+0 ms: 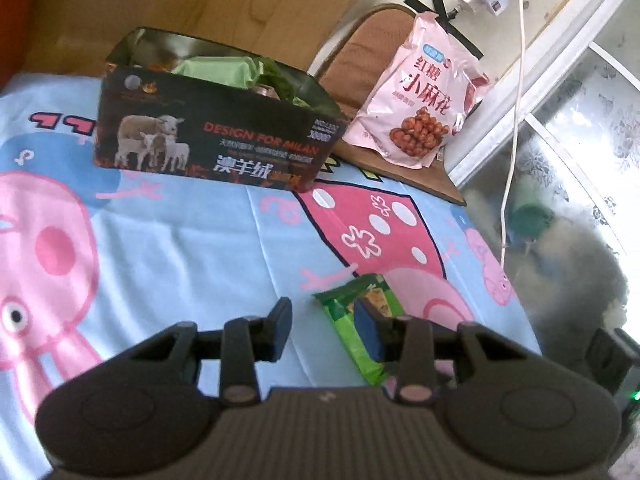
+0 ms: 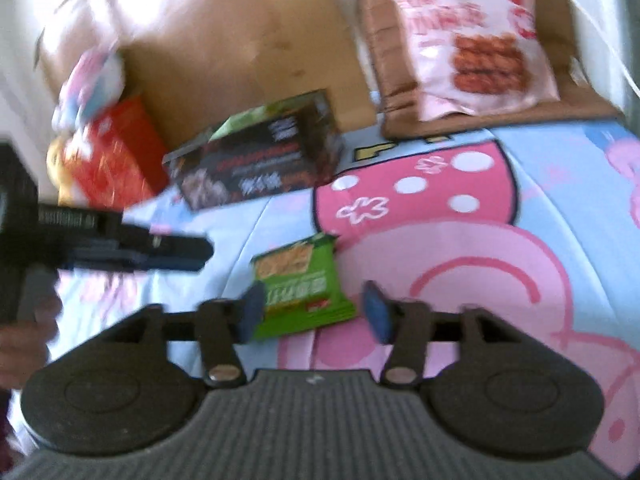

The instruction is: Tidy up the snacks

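Right gripper (image 2: pixel 314 312) reaching for the green snack packet (image 2: pixel 300 284)

Its fingers are spread around the packet, flat on the cartoon bedsheet (image 2: pixel 500 208), probably for the black box (image 2: pixel 260 156); the left gripper (image 1: pixel 326 330) is spread, empty.

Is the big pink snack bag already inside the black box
No, the pink snack bag leans on a brown cushion beyond the black box, which holds other green-wrapped items.

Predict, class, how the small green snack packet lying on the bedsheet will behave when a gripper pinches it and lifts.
The green snack packet looks thin and flat, so it is probably light. Its crinkled film wrapper will likely flex rather than stay stiff. Lying on the soft bedsheet, it may slide or sink before the open right gripper closes.
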`<state>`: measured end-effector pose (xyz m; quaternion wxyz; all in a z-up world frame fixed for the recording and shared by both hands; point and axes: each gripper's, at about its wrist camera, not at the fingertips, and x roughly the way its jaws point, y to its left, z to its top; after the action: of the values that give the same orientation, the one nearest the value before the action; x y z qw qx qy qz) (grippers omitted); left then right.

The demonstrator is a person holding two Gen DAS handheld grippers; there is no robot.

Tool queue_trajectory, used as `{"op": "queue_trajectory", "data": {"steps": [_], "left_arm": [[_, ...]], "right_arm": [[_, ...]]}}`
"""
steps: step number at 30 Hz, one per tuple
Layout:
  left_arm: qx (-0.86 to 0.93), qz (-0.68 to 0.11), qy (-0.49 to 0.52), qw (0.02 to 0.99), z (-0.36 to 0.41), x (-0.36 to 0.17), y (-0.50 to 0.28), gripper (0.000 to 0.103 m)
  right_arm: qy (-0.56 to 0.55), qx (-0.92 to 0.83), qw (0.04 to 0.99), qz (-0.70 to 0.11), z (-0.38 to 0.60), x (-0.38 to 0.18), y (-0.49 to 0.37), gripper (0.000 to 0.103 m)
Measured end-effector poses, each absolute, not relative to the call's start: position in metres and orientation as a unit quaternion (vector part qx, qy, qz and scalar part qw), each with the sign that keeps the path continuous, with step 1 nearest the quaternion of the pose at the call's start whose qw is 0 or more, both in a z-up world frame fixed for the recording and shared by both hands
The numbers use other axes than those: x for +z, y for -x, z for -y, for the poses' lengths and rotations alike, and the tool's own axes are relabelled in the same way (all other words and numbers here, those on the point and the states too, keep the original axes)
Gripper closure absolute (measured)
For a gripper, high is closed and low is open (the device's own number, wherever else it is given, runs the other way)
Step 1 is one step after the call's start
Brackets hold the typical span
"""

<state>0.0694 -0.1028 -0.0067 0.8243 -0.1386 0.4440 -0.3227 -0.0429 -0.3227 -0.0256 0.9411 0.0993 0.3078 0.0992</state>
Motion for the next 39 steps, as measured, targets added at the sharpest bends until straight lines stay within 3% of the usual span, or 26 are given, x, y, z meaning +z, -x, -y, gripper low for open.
{"op": "queue_trajectory", "data": {"steps": [3,8,11,13,15,19,22,25,29,31,33,39], "left_arm": [[-0.306,-0.436,0.138,0.835,0.089,-0.003,-0.066,0.065],[-0.277,-0.432,0.159,0.843,0.062,-0.001,-0.072,0.065],[-0.265,-0.43,0.165,0.847,0.051,-0.002,-0.076,0.063],[-0.259,-0.431,0.169,0.848,0.046,-0.003,-0.078,0.062],[-0.259,-0.434,0.168,0.846,0.046,-0.005,-0.08,0.062],[-0.273,-0.435,0.145,0.846,0.059,-0.006,-0.084,0.062],[-0.288,-0.43,0.12,0.847,0.076,-0.007,-0.086,0.062],[-0.3,-0.438,0.11,0.84,0.087,-0.015,-0.085,0.062],[-0.31,-0.439,0.088,0.839,0.094,-0.027,-0.077,0.064],[-0.315,-0.44,0.09,0.836,0.092,-0.026,-0.073,0.067],[-0.307,-0.436,0.105,0.84,0.082,-0.02,-0.076,0.067],[-0.303,-0.371,0.143,0.866,0.053,0.03,-0.1,0.067]], "right_arm": [[-0.016,0.118,0.943,-0.31,0.296,-0.034,0.033,0.025],[0.098,0.223,0.928,-0.282,0.263,-0.03,0.019,0.034],[0.165,0.291,0.901,-0.277,0.243,-0.028,0.015,0.032],[0.204,0.277,0.903,-0.255,0.235,-0.03,0.014,0.024],[0.198,0.244,0.918,-0.242,0.24,-0.028,0.011,0.019],[0.089,0.192,0.943,-0.258,0.271,-0.018,0.016,0.021],[0.025,0.189,0.94,-0.284,0.284,-0.02,0.031,0.036],[-0.018,0.211,0.927,-0.31,0.279,-0.028,0.038,0.036],[0.012,0.195,0.931,-0.309,0.253,-0.037,0.031,0.042],[0.015,0.18,0.935,-0.306,0.249,-0.036,0.02,0.064],[-0.01,0.184,0.927,-0.326,0.25,-0.033,0.008,0.072],[0.021,0.2,0.947,-0.25,0.233,0.009,-0.015,0.073]]}}
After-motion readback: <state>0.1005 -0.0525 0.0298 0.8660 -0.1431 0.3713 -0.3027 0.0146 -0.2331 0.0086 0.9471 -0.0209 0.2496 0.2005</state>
